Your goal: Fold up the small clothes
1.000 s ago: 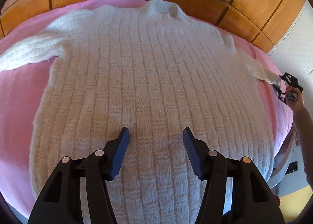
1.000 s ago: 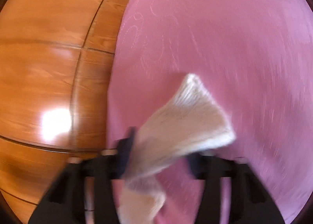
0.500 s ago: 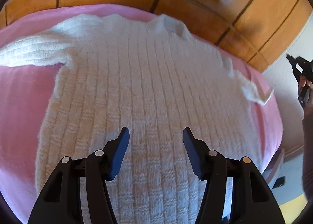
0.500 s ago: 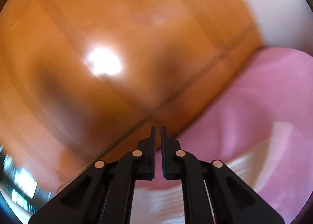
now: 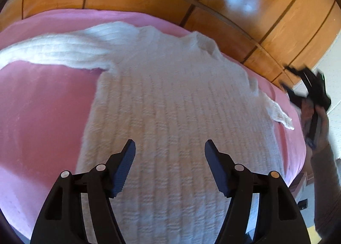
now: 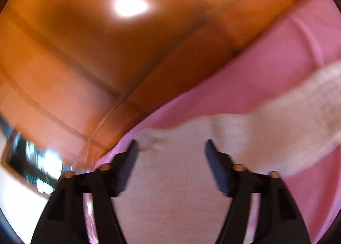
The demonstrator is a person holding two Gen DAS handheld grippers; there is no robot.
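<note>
Bed (image 5: 42, 99): pink cover, set against a wooden panelled headboard (image 5: 245, 22); it carries everything.
Sweater (image 5: 174, 103): white ribbed knit, lying flat across the bed, collar toward the headboard, hem toward the camera.
Sleeves: one sleeve (image 5: 55, 52) stretches out sideways at upper left; the other sleeve (image 5: 277, 114) trails toward the bed's right edge, thin and partly bunched.
Progress: by the look of it, only the spreading out is done. The body lies smooth, but no fold shows in either view. Both sleeves remain to be brought in, then the body doubled over.
Left tongs (image 5: 169, 152): jaws apart and just opened wider, nothing between them, hovering above the lower body of the sweater; contact with the knit cannot be told.
Right tongs (image 6: 169, 152): blurred; jaws have just sprung wide apart and hold nothing. Pale knit lies below them, seemingly untouched. The left view shows them lifted off beside the bed's right edge.
</note>
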